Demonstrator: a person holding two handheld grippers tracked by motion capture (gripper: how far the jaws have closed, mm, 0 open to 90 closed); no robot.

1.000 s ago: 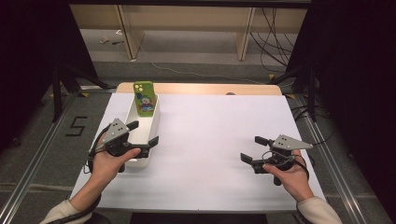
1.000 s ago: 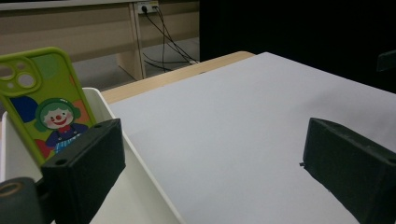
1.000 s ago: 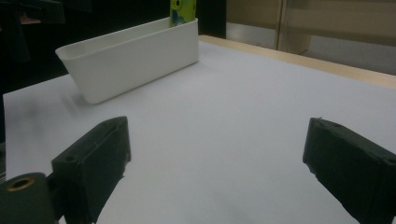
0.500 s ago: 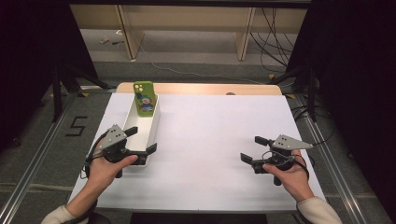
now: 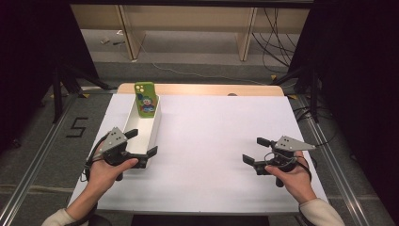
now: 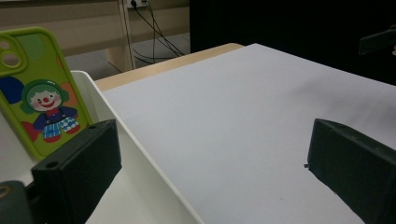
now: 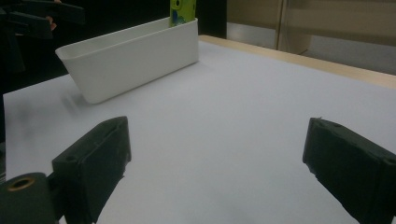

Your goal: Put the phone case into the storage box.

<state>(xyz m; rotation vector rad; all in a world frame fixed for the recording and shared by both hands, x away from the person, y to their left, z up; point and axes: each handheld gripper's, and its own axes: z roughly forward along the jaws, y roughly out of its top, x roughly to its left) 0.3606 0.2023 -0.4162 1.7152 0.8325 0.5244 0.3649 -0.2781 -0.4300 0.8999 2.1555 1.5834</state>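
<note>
Item: green phone case (image 5: pixel 146 100) upright at white bin's (image 5: pixel 151 136) far end; our left gripper (image 5: pixel 141 142) gapes empty astride its near wall, right gripper (image 5: pixel 259 150) likewise idle; risk: nudging topples case.

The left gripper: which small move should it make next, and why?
Probably close the left gripper on the long white plastic bin's wall: its open fingers straddle that wall, one inside, one outside. The green clown phone case leans at the far end.

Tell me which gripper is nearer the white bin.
Left. The left gripper straddles the white bin's near end, jaws open; the right gripper sits far across the table.
</note>
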